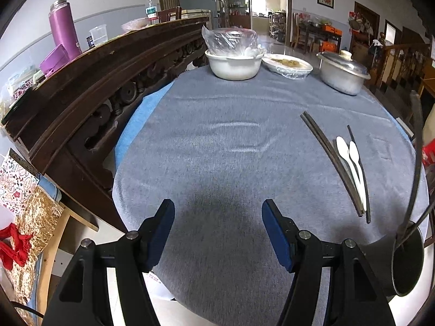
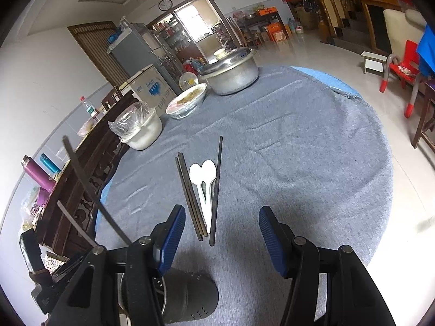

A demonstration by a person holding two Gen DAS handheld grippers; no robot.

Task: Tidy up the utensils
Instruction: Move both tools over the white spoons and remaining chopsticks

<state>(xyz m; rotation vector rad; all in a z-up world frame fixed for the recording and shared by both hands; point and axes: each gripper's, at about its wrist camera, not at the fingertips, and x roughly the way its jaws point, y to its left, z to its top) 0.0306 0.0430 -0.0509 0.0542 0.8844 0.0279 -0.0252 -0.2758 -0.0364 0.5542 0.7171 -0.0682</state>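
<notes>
Both jaws stood wide and empty: the left hand-held gripper [image 1: 218, 233] hung over bare grey cloth on the bench [image 1: 217, 141], the right hand-held gripper [image 2: 222, 240] just short of the chopsticks [image 2: 190, 198] and two white spoons [image 2: 202, 182], beside the dark utensil holder [image 2: 190, 298].

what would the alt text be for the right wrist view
Open right gripper hovers over a grey tablecloth, its blue pads either side of the near ends of dark chopsticks and two white spoons. A dark perforated utensil holder sits just below; covered bowls and a metal pot stand farther back.
</notes>
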